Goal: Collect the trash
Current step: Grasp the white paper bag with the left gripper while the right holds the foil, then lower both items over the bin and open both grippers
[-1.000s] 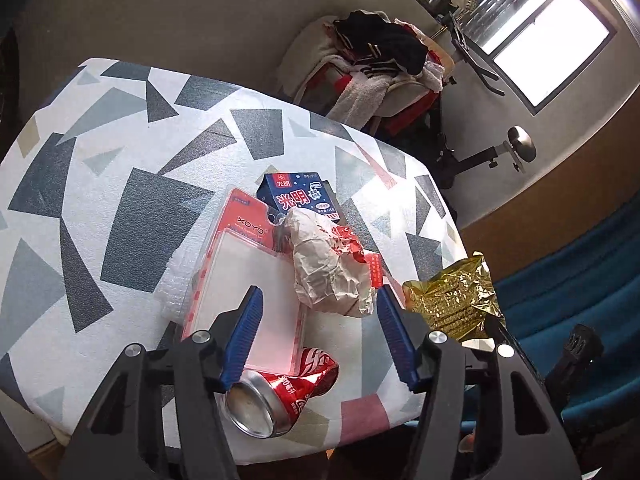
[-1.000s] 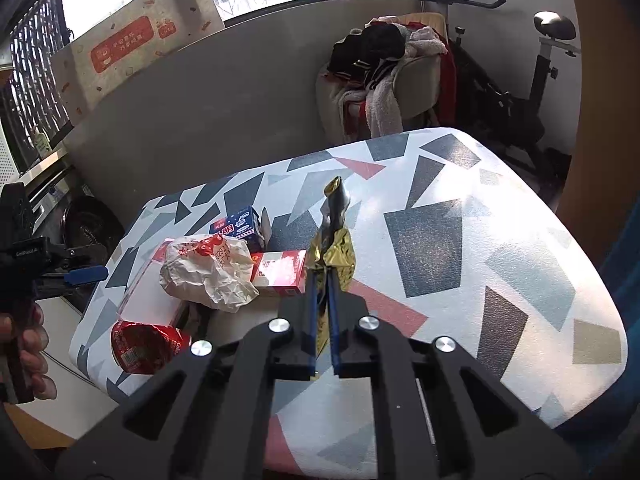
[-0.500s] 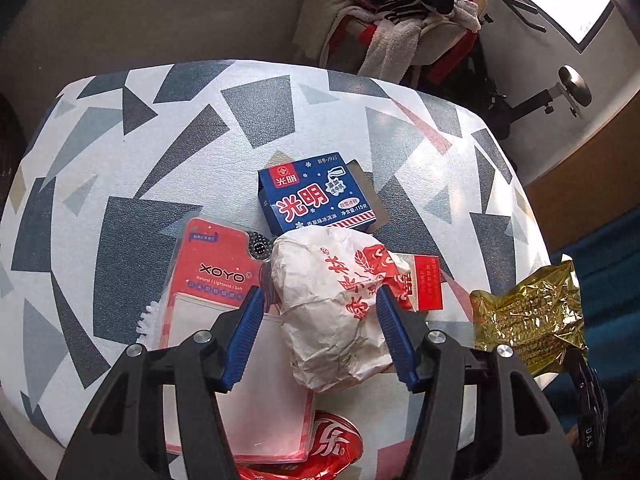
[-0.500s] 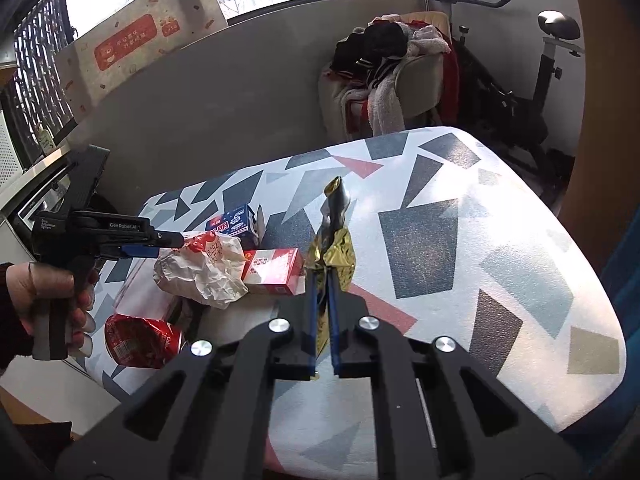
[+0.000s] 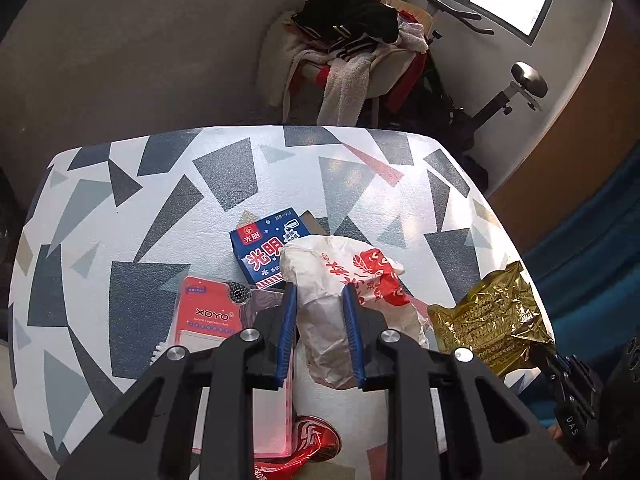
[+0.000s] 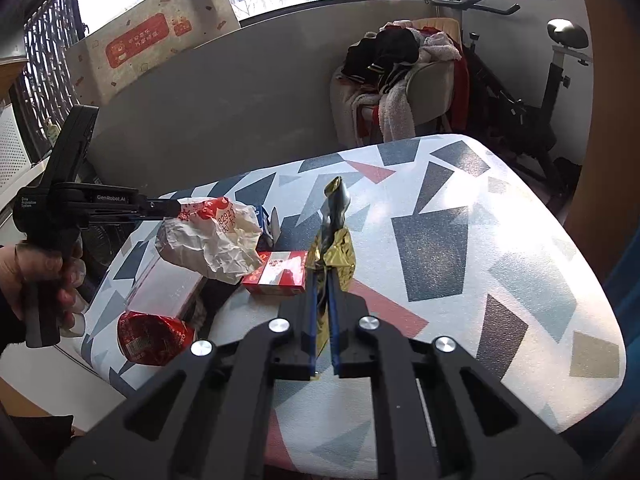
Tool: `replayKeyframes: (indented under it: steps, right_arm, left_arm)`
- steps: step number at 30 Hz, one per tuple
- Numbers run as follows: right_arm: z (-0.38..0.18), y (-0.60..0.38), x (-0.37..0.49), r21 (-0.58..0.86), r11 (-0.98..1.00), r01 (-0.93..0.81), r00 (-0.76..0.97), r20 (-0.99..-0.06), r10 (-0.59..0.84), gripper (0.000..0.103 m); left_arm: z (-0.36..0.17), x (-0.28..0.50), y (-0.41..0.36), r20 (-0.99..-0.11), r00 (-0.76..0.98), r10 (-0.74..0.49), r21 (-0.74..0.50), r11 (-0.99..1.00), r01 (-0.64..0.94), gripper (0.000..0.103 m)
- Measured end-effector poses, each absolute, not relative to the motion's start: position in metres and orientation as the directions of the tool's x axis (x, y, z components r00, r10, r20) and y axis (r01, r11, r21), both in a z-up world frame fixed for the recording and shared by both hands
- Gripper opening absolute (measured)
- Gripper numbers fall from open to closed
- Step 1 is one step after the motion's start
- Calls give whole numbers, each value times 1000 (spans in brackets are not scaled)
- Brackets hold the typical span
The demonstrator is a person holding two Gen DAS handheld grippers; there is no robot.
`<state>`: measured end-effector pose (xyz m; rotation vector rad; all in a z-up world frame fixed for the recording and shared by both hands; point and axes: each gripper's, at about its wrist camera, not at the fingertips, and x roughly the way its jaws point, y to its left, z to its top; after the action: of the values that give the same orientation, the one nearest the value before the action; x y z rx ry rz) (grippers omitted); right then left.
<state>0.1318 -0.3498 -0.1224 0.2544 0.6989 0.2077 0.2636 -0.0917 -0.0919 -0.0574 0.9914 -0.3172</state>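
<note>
Half of blue carton (image 5: 262,248) hidden behind crumpled wrapper (image 5: 340,300).

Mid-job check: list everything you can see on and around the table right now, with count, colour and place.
paper wrapper: 1, white with red print, between the closing left jaws
foil pouch: 1, gold, pinched in the right gripper
carton: 1, blue, behind the wrapper
small box: 1, red and white, on the table beside the pouch
blister pack: 1, red card under clear plastic, near table edge
crushed can: 1, red, near table edge
table: 1, white with grey and red shapes
chair with clothes: 1, behind the table
exercise bike: 1, black, by the wall
left gripper: black, blue pads
right gripper: black, blue pads
hand: holds the left gripper's handle
</note>
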Motion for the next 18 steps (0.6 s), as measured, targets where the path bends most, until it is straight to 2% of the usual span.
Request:
replayKeyframes:
  steps: [8, 18]
  right_arm:
    - [-108, -339, 115, 282, 950, -136, 749, -598, 285, 9]
    - [-91, -320, 80, 257, 946, -196, 751, -581, 313, 9]
  left_arm:
    - [-62, 208, -92, -763, 547, -344, -167, 923, 348, 23]
    - [-70, 79, -48, -683, 656, -322, -62, 920, 387, 23]
